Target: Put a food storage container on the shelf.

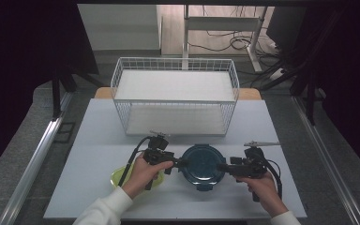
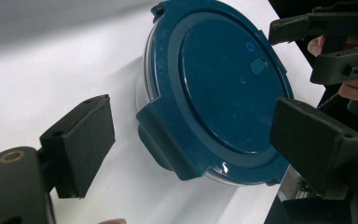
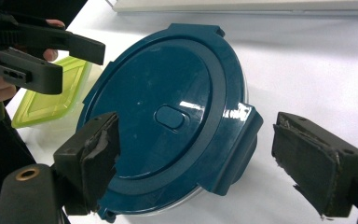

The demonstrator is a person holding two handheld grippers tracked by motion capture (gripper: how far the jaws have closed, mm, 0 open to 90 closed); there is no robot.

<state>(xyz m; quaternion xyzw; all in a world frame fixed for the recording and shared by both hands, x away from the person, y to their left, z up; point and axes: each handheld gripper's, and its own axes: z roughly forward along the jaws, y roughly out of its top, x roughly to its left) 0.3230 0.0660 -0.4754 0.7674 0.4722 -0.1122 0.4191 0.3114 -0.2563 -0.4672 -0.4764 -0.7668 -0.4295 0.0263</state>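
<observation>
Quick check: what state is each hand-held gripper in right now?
Left hand-held gripper: open, jaws straddling a clip tab of the round dark-blue plastic lidded container.
Right hand-held gripper: open, straddling the opposite tab.

Grey floor (image 1: 23, 140); dark curtains (image 1: 23, 42); white desk frame (image 1: 222, 23), perhaps cables (image 1: 225, 40) beneath

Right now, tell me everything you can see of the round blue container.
The round blue container sits flat on the white table, near its front edge, in front of the wire basket. Its dark teal lid looks like glossy plastic, with a raised ring, a small oval button near the centre and four latch flaps folded down over a clear base. The lid is shut. The left gripper and right gripper flank it, fingers open around opposite flaps; whether they touch is unclear.
</observation>
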